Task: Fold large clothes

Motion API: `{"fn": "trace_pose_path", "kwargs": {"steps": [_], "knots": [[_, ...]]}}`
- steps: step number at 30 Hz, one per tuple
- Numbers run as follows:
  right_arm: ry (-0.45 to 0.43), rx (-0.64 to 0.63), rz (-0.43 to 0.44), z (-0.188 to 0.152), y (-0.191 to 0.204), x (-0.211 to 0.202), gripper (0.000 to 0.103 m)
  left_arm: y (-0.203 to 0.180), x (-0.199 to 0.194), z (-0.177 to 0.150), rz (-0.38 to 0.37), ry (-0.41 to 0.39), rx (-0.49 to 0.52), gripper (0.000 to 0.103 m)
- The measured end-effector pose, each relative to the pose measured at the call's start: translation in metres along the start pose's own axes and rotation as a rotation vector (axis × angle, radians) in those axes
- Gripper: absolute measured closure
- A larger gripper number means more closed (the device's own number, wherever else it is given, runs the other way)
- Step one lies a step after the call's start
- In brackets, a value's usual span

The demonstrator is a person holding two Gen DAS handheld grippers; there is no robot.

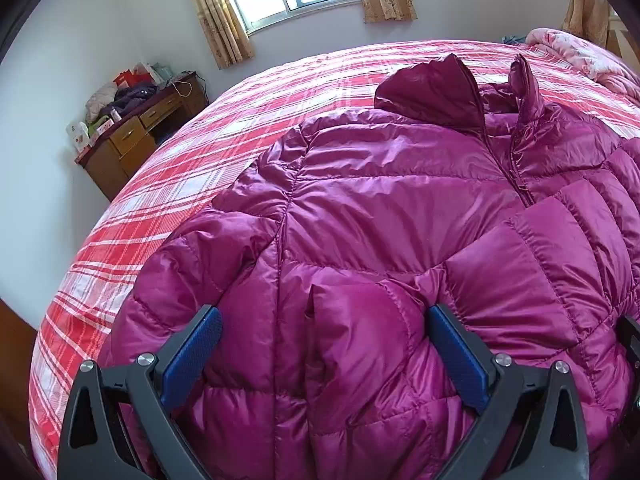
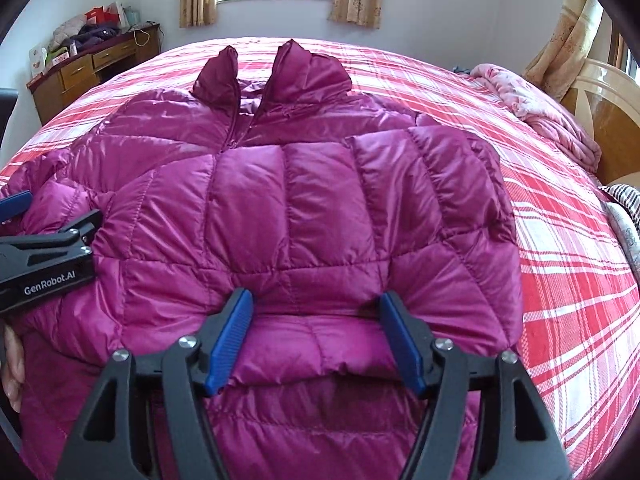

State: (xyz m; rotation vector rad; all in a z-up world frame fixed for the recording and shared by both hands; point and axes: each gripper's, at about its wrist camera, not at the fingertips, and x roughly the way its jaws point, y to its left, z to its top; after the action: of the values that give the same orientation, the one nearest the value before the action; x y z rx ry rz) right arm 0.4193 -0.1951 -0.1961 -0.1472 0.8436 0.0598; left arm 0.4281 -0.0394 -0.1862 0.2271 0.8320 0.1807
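A magenta quilted down jacket [image 1: 380,200] lies front up on the bed, collar [image 2: 296,68] toward the window and zip part open at the neck. Its right sleeve [image 2: 400,200] is folded across the chest, with the cuff end lying between the blue pads of my right gripper [image 2: 316,300]. Those jaws stand wide and do not pinch the fabric. My left gripper [image 1: 324,316] is open over the jacket's left side, puffy fabric bulging between its fingers. The left gripper [image 2: 56,210] also shows at the left edge of the right wrist view, beside a hand [image 2: 12,360].
The bed [image 1: 160,184] has a red and white plaid cover. A pink quilt [image 2: 540,112] is bunched near the wooden headboard [image 2: 608,120], and a striped cloth [image 2: 624,196] lies at the right edge. A cluttered wooden desk [image 1: 132,140] stands by the far wall.
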Motion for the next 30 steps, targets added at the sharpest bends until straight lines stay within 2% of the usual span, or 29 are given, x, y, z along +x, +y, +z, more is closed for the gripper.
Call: {"fn": "trace_pose_path", "kwargs": {"steps": [7, 12, 18, 23, 27, 30], "knots": [[-0.007, 0.008, 0.009, 0.0, -0.003, 0.0, 0.033, 0.014, -0.011, 0.0, -0.049, -0.017, 0.016, 0.001], [-0.008, 0.01, 0.01, 0.0, -0.003, 0.001, 0.033, 0.027, -0.037, -0.006, -0.046, -0.078, 0.042, 0.001], [-0.009, 0.009, 0.011, 0.0, -0.003, 0.001, 0.033, 0.06, -0.065, -0.016, -0.03, -0.112, 0.03, 0.001], [-0.01, 0.011, 0.011, 0.0, -0.003, 0.001, 0.033, 0.113, -0.084, -0.044, 0.038, -0.112, 0.006, 0.001], [-0.011, 0.011, 0.011, 0.0, -0.004, 0.001, 0.033, 0.167, -0.092, -0.083, 0.117, -0.057, -0.027, 0.001], [-0.012, 0.01, 0.011, 0.001, -0.004, 0.001, 0.033, 0.202, -0.097, -0.115, 0.143, -0.006, -0.065, 0.001]]}}
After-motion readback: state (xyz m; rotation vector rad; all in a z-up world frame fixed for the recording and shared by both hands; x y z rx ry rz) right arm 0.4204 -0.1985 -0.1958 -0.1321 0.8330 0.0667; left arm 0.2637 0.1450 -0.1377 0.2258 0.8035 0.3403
